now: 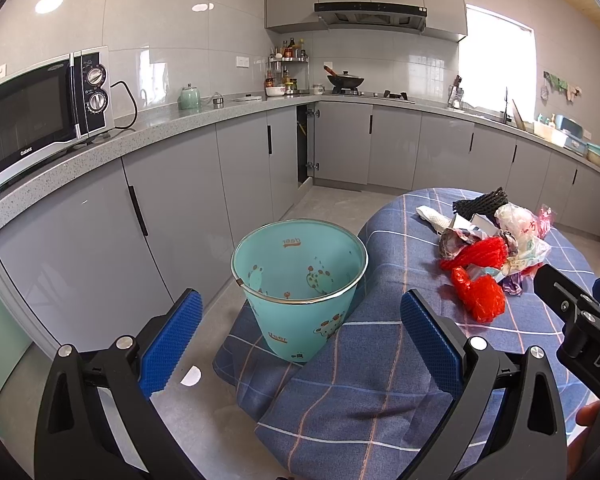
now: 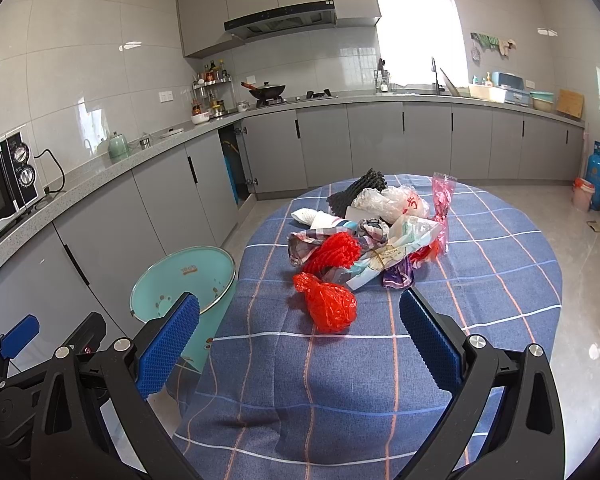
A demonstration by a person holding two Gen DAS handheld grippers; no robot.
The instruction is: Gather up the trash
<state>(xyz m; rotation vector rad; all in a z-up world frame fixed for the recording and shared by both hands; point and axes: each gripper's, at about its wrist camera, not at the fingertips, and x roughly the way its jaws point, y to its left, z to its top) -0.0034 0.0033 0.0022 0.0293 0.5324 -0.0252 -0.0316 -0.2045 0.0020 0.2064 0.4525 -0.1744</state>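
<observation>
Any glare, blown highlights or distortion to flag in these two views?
Left wrist: the bright window is blown out, ceiling lamps glare on the glossy grey wall tiles, fisheye bends the speckled grey countertop. Right wrist: window likewise overexposed; the blue checked tablecloth is evenly lit, sharp.

The near half of the blue checked cloth-covered counter [image 2: 340, 380] lies bare. Farther back a heap of crumpled plastic wrappers and red netting [image 2: 372, 236] blocks its middle. The mint-green plastic bin [image 1: 300, 276] stands open-mouthed beside the counter's left edge, nothing above its rim.
</observation>
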